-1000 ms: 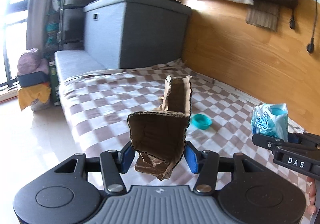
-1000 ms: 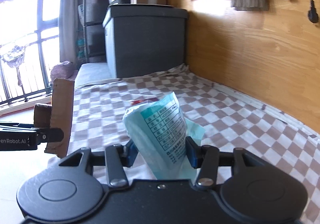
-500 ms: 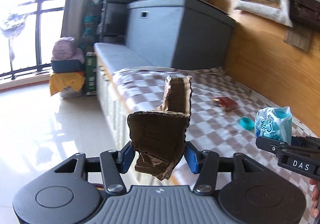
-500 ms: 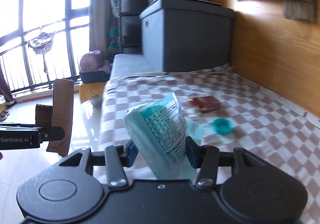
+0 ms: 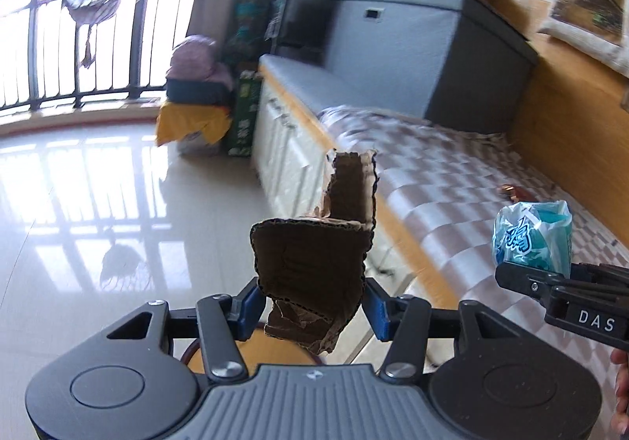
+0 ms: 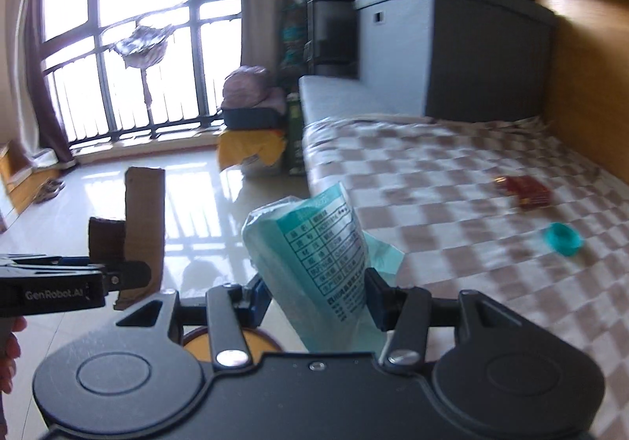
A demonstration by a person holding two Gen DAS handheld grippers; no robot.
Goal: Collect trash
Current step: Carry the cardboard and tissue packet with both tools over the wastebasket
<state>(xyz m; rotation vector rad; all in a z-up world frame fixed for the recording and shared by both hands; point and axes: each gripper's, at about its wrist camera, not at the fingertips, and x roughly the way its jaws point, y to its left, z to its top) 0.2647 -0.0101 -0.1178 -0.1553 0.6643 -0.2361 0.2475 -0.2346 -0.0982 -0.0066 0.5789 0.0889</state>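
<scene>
My left gripper (image 5: 310,306) is shut on a torn brown cardboard piece (image 5: 314,263) and holds it over the floor beside the bed; the cardboard piece also shows in the right wrist view (image 6: 143,227). My right gripper (image 6: 318,302) is shut on a teal plastic wrapper (image 6: 314,263), which also shows in the left wrist view (image 5: 532,239). A red packet (image 6: 525,190) and a teal cap (image 6: 562,239) lie on the checkered bed cover (image 6: 452,204). A round orange-brown bin rim (image 6: 228,343) shows just below both grippers.
A grey storage box (image 5: 424,54) stands at the head of the bed. A wooden wall (image 5: 570,125) runs along the bed's far side. Piled bags and a green box (image 5: 243,117) stand on the glossy floor (image 5: 98,223) by the balcony window.
Both grippers have swung left, away from over the bed toward the floor, carrying the cardboard and the wrapper. The round bin rim has come into view beneath them.
</scene>
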